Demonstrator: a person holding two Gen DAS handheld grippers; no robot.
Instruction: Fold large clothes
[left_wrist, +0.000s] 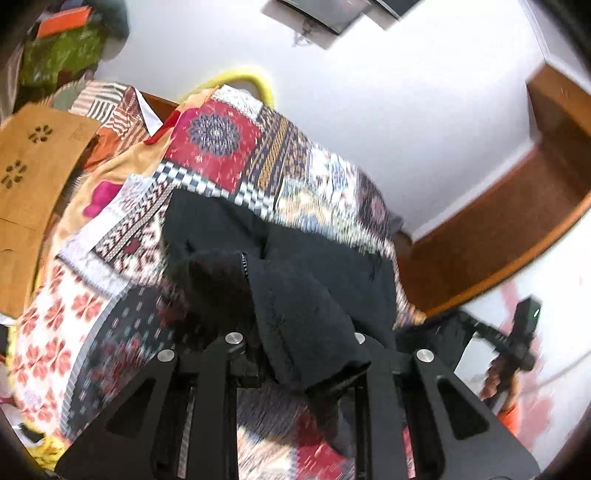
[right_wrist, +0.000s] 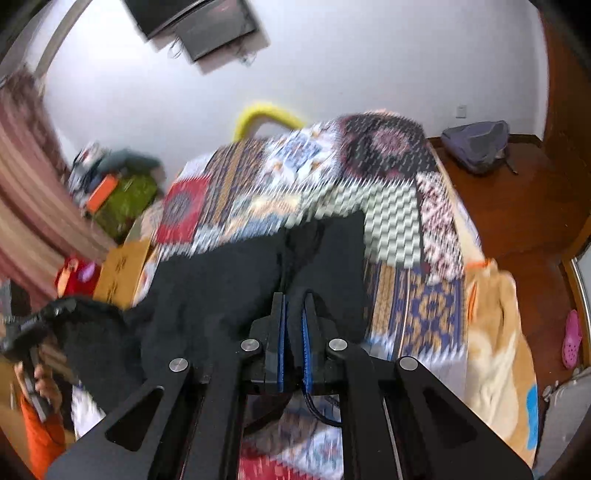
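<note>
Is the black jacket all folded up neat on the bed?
No, the black jacket is bunched and lifted off the patchwork bedspread, pinched in the right gripper and hanging from the left gripper.

No text, label, brand or number can be read in either view. The pictures are blurred by motion. The cardboard box (left_wrist: 35, 162) beside the bed carries only small dark printed marks, and they form no readable word. The patchwork bed cover (right_wrist: 413, 295) shows patterns only, no letters.
</note>
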